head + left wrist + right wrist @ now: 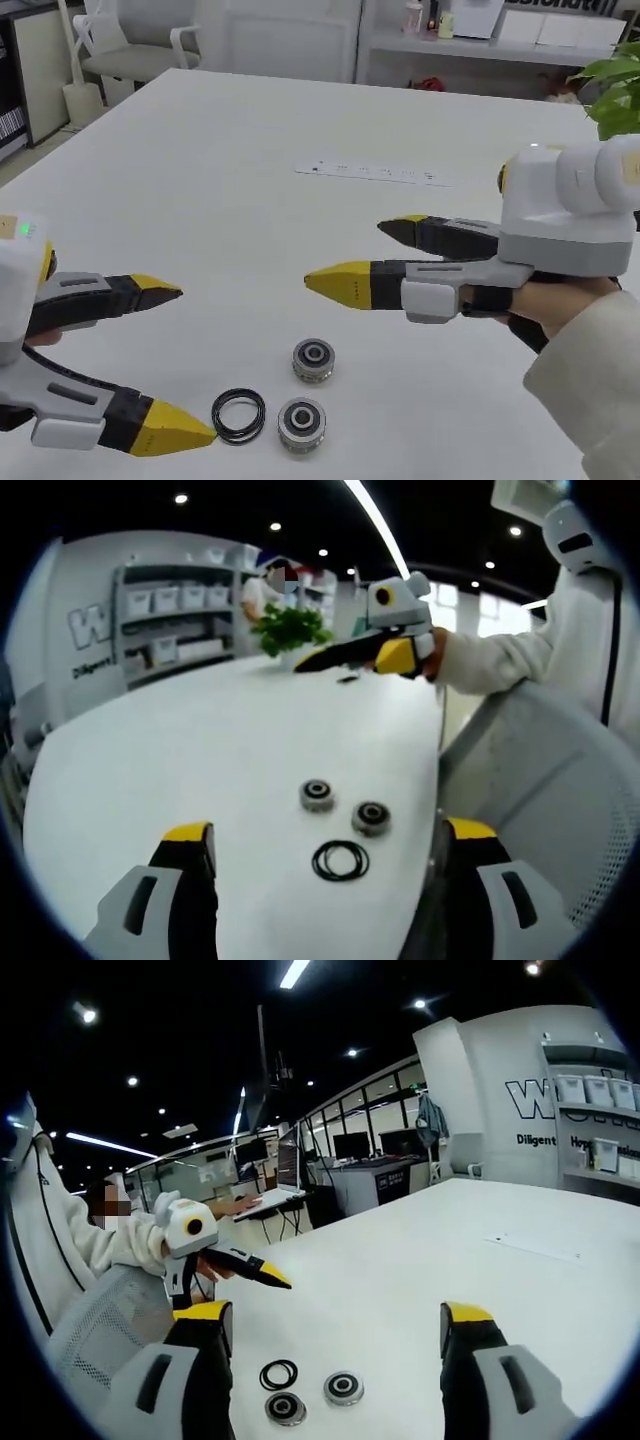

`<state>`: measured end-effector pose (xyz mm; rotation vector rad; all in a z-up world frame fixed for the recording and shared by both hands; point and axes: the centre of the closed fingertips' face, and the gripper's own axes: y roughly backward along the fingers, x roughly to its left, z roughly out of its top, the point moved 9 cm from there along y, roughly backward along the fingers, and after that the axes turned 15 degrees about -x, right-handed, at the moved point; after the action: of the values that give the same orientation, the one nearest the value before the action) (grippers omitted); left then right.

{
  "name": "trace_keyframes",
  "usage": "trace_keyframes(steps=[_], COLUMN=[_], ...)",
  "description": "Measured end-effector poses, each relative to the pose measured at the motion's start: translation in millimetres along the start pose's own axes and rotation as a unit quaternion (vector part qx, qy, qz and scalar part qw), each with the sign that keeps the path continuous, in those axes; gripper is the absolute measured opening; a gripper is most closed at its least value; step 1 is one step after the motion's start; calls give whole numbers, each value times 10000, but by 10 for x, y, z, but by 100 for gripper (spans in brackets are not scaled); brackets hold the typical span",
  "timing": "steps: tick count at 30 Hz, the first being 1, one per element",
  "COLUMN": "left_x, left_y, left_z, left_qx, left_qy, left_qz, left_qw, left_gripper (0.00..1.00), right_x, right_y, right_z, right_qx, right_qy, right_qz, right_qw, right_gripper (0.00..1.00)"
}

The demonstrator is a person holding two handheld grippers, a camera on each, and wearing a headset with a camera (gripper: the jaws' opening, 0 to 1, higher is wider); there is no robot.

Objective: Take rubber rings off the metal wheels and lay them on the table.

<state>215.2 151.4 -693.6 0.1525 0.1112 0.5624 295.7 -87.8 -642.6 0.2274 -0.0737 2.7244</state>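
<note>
Your left gripper [197, 362] hangs nearest, jaws wide apart, its lower tip just beside the rubber rings [238, 415] lying flat on the table [250, 180]. Two metal wheels [301, 423] sit just beyond; whether any ring remains on them cannot be confirmed. Your right gripper [343, 254] hovers farther off, jaws apart. Recommended: clamp one wheel steady and hook any ring with one tip.
</note>
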Motion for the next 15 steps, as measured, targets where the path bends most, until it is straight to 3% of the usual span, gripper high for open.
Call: trace_keyframes(steps=[5,15], left_x=[10,43], left_y=[8,47], left_z=[13,67], left_qx=[-99,-369], left_qy=[47,119], left_qz=[35,187], left_qw=[9999,9991], left_gripper=[96,100], right_x=[17,24], right_y=[69,153], right_z=[-28,-32], right_qx=[28,132], right_qy=[80,222], right_qz=[-62,-88], right_qw=[9999,9996], right_gripper=[100,100])
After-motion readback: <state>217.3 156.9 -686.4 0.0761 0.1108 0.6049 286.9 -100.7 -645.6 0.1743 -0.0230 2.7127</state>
